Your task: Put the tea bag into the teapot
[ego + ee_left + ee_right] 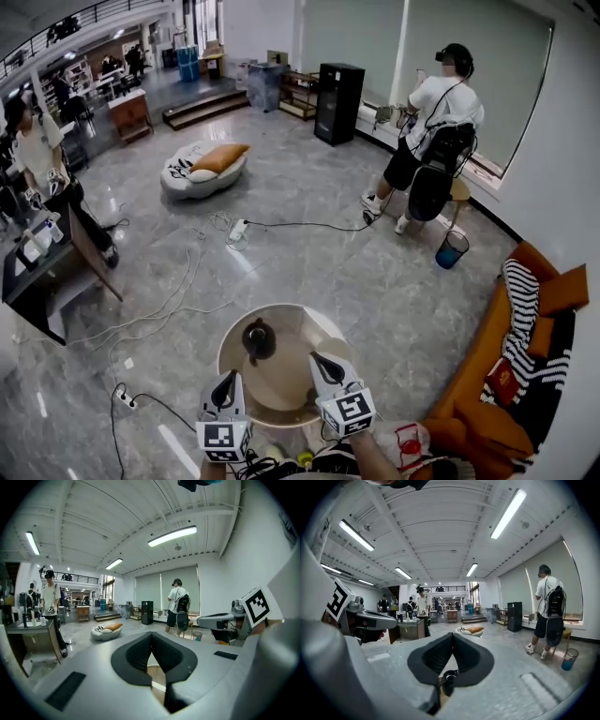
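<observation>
The left tongs point(151, 634) are pressed together at the tips, with nothing pinched between the dark pads. The right tongs point(453, 635) are pressed together too and hold nothing; through the gap under their pads a small dark shape shows, which I take to be the teapot.

From the head view the 2 tongs, left point(230, 377) and right point(317, 358), hang side by side over the near edge of the round tabletop point(281, 370) and point outward, close to level. The dark teapot point(258, 339) stands on the far left part of the tabletop, just beyond the left tongs and apart from both.

The tea bag shows in none of the 3 views. It is too small and dim to tell whether it lies inside the teapot, and I cannot make out whether a lid sits on top.

This fits 2 stages: empty tongs with the bag out of sight somewhere off the tabletop, or empty tongs with the bag already in the pot.

In either case, good handling means keeping both tongs clear of the teapot so it isn't knocked, and checking the pot's mouth from above.
</observation>
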Available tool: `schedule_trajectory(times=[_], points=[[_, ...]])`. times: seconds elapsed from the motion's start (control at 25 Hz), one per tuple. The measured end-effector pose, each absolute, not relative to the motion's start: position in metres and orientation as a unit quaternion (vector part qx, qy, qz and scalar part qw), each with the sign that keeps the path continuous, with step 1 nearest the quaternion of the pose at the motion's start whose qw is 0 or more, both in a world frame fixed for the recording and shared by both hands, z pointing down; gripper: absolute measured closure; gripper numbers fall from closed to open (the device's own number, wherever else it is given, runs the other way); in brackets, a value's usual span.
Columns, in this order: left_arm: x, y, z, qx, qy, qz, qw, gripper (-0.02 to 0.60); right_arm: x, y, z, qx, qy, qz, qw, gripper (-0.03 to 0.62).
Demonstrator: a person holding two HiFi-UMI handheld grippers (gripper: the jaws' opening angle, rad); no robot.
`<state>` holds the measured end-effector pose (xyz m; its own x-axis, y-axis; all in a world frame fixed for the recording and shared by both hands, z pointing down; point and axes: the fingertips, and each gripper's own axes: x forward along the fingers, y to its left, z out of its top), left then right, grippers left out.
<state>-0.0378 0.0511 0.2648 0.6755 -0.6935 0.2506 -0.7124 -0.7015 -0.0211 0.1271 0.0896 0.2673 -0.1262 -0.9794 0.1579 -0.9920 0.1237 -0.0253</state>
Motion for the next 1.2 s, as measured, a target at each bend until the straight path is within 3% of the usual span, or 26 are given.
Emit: schedule_trajectory(times=[1.2], points=[[-0.015, 0.094, 0.252, 0.919, -0.373, 0.122, 0.026, 0.565, 0.143, 0.139, 0.250, 0.666, -0.743, 0.049, 0.044, 0.595]])
